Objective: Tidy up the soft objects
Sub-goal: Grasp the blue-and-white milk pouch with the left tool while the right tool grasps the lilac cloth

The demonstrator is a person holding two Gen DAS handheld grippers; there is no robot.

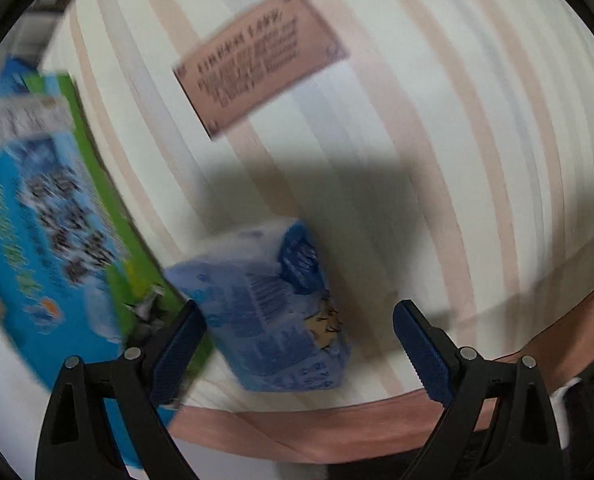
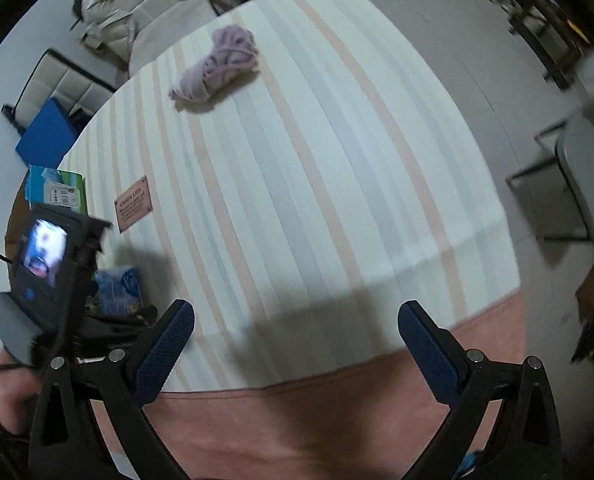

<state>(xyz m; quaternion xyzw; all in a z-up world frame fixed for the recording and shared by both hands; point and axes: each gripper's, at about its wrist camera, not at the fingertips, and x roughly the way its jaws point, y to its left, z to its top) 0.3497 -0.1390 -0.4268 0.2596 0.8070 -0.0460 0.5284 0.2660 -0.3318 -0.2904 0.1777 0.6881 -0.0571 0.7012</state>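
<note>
Early in the job, by the look of it; nothing visibly gathered or sorted yet.

At far left, on the striped counter (image 1: 437, 80): a large blue-and-green package (image 1: 49, 216), blurred, print unreadable. Just beside it, a small blue tissue pack (image 1: 273, 308), lying between the spread tips of the left hand-held gripper (image 1: 299, 344). Jaws apart, holding nothing, pack apparently untouched, though blur makes contact hard to rule out. Likely the first pick.

Further right, a brown printed label (image 1: 259, 60) sewn on the cloth.

Right hand-held gripper (image 2: 297, 348): jaws wide apart, empty, over the counter's near edge. Well beyond it, toward the far side, a lilac bundle of soft cloth or yarn (image 2: 221, 64), alone, well apart from the packs. Still to be collected, presumably.
</note>
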